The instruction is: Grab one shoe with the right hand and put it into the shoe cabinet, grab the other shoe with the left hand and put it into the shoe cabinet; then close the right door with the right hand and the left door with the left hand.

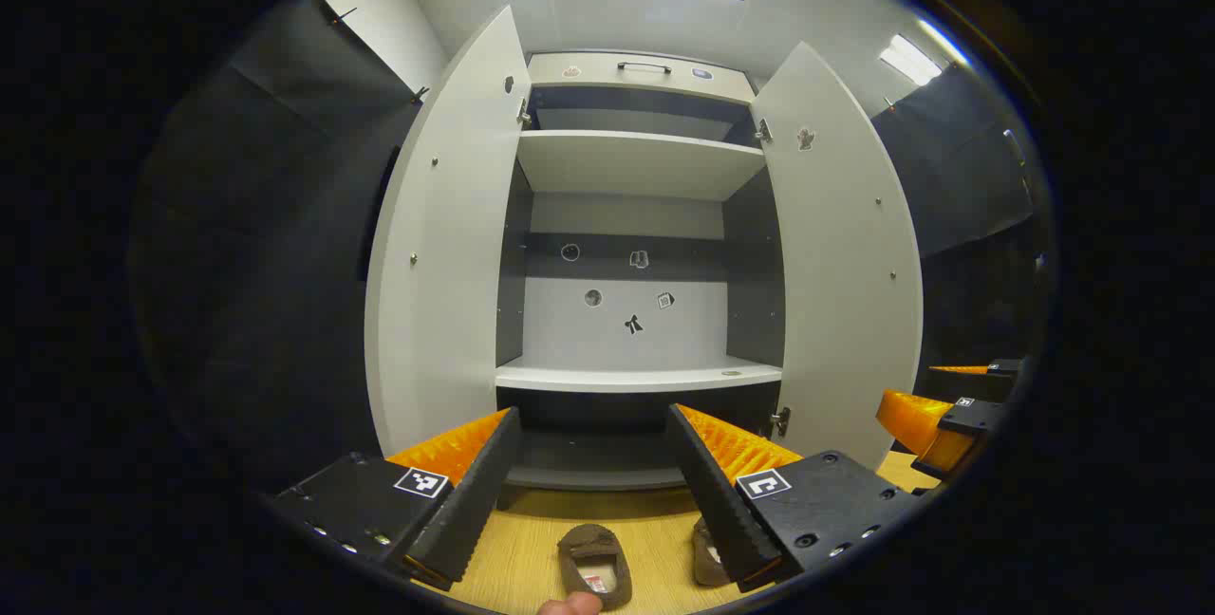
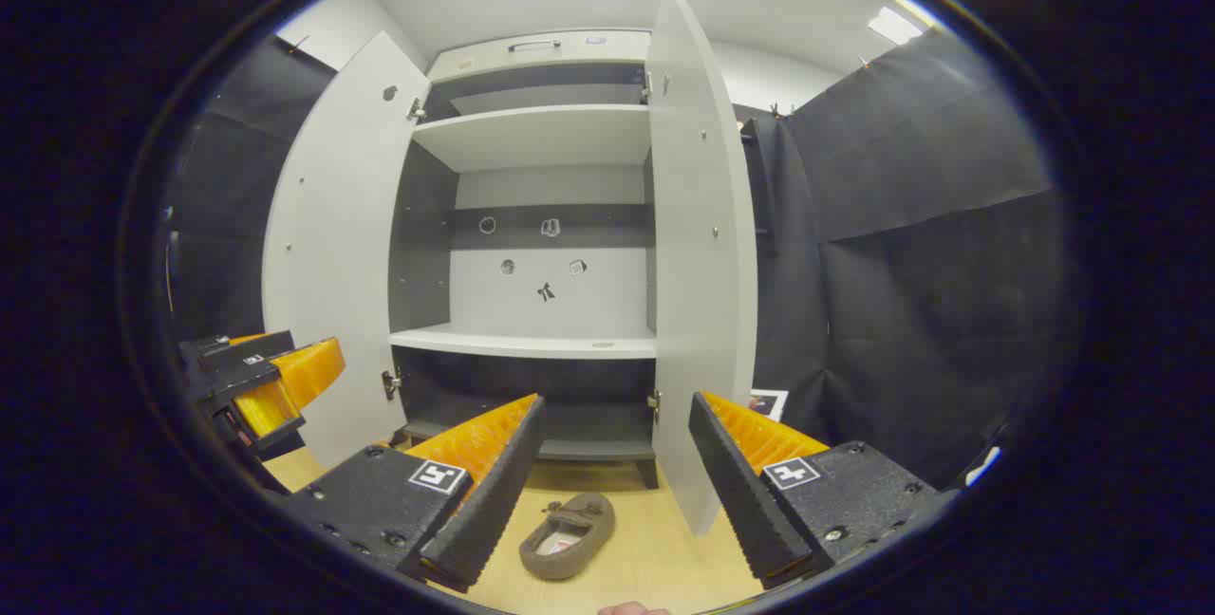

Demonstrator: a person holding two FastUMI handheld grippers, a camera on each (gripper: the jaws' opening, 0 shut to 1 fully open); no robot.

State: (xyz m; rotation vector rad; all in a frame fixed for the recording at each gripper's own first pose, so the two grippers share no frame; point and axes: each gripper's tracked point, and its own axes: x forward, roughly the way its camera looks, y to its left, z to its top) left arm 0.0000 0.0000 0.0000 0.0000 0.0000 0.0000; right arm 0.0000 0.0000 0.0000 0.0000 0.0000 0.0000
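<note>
The white shoe cabinet (image 1: 636, 374) stands ahead with both doors swung wide and its shelves bare. Two brown slip-on shoes lie on the wooden floor in front of it: one shoe (image 1: 594, 562) sits low between my left gripper's fingers, the other shoe (image 1: 706, 553) is half hidden behind the right-hand finger. My left gripper (image 1: 593, 416) is open above them, holding nothing. In the right gripper view one shoe (image 2: 567, 523) lies on the floor below my open right gripper (image 2: 617, 401). The cabinet (image 2: 522, 343) is ahead and to the left there.
The right door (image 2: 698, 245) juts out edge-on just past my right gripper; the left door (image 2: 332, 245) opens the other way. The right gripper (image 1: 935, 394) shows at the far right, the left gripper (image 2: 273, 361) at the far left. Black cloth walls flank the cabinet.
</note>
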